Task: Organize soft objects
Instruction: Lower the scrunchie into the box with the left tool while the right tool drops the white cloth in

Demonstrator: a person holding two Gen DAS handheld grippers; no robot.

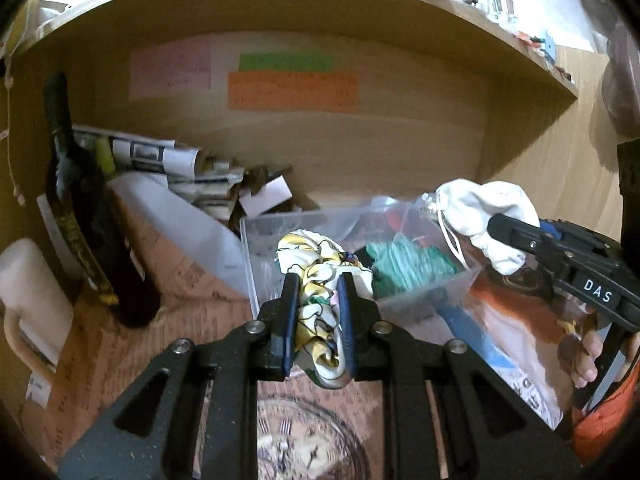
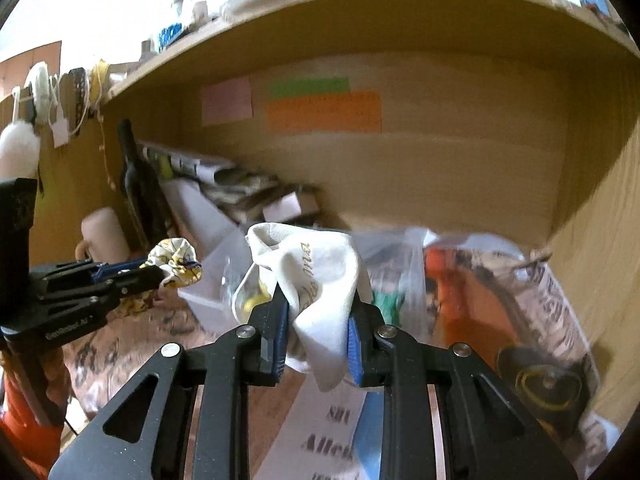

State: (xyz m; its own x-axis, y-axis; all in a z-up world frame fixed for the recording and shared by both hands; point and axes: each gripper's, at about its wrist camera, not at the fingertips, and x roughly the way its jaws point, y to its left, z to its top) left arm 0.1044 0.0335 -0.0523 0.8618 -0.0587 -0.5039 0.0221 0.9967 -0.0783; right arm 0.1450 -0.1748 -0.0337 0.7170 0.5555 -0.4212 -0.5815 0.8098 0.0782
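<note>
My left gripper (image 1: 318, 286) is shut on a yellow and white patterned cloth (image 1: 316, 268), held just in front of a clear plastic box (image 1: 256, 256). A green knitted piece (image 1: 404, 266) lies in that box. My right gripper (image 2: 320, 300) is shut on a white drawstring pouch (image 2: 320, 276) with gold lettering. The pouch also shows in the left wrist view (image 1: 480, 210), at the right above the box's right end. The left gripper with its cloth (image 2: 176, 262) shows at the left of the right wrist view.
This is a wooden shelf bay with coloured notes (image 1: 292, 88) on the back wall. A dark bottle (image 1: 80, 208), a white jug (image 1: 184, 220), a cream mug (image 1: 28, 300) and stacked papers (image 1: 160, 156) stand left. Magazines (image 1: 516, 320) and a plastic bag (image 2: 460, 264) lie right.
</note>
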